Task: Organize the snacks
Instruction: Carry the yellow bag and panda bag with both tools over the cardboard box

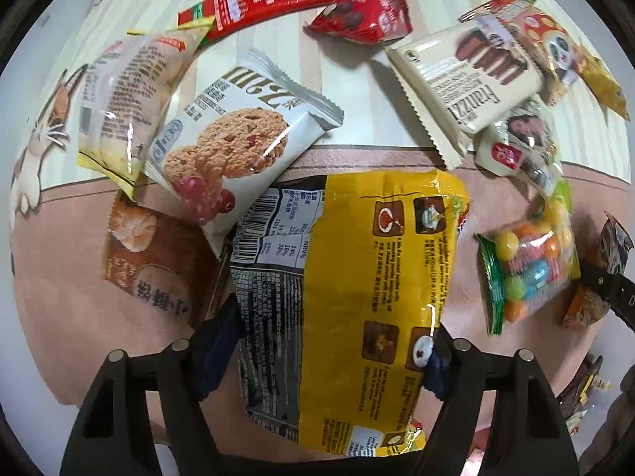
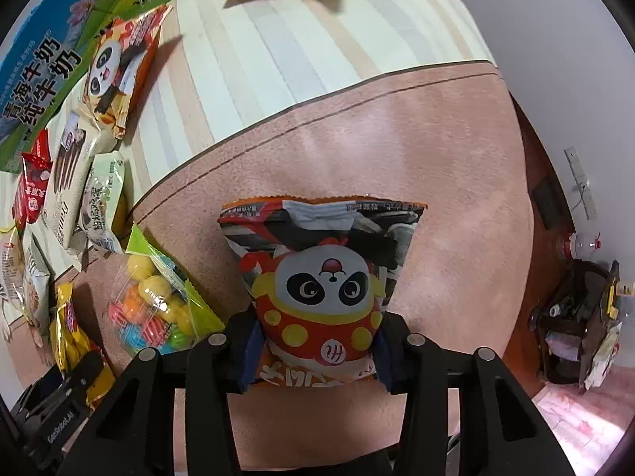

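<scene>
Left claw (image 1: 323,361): it points down over a pink mat (image 1: 79,277). Its two blue pads touch the sides of a yellow bag (image 1: 357,277), one on each side, so it is holding that bag.
Yellow bag: it sits right between the left claw's fingers and reaches away from them, back side up with small print.
Right claw (image 2: 315,351): it points down too. Its pads press in on the lower end of a panda bag (image 2: 323,277), so it is shut tight on that bag.
Panda bag: it lies between the right claw's fingers, and its top edge points away from the claw, over the pink mat.
Candy bag (image 1: 528,265): clear, full of bright balls. It lies just beside the yellow bag, and near the right claw's left side.
Cookie pack (image 1: 234,154): white. Its corner lies on the far left corner of the yellow bag.
Bread pack (image 1: 151,254): brown, on the mat to the left of the yellow bag.
Wafer pack (image 1: 464,79): cream, farther off on the striped cloth (image 1: 349,111).
Red packs (image 1: 365,8): at the far edge, well apart from both claws.
</scene>
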Demonstrator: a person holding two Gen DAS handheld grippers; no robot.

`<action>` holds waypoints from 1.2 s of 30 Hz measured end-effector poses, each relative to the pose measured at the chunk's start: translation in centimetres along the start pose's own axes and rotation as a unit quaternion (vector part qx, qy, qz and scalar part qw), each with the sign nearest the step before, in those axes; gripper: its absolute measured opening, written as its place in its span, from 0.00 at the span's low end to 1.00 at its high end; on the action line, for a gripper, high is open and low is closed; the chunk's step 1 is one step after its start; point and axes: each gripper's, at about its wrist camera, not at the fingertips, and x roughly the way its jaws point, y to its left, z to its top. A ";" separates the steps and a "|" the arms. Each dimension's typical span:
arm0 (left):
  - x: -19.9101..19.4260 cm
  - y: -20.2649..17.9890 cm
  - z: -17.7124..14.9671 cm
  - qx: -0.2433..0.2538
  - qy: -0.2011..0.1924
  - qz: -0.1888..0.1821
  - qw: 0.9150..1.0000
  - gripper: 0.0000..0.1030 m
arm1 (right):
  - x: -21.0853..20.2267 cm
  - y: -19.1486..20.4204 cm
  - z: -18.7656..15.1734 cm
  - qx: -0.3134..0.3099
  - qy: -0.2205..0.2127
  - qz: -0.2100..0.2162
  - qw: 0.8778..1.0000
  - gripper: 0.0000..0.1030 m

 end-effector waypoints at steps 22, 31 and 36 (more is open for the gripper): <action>-12.8 1.2 5.2 0.006 -0.077 -0.068 0.995 0.69 | -15.0 3.9 -1.7 -0.043 -0.054 0.164 0.984 0.43; -19.3 1.9 15.8 -0.018 -0.122 -0.083 0.989 0.69 | -19.5 14.9 6.7 -0.113 -0.088 0.230 0.962 0.43; -19.6 2.7 23.4 -0.021 -0.122 -0.068 0.990 0.70 | -20.4 20.5 13.1 -0.149 -0.106 0.226 0.957 0.43</action>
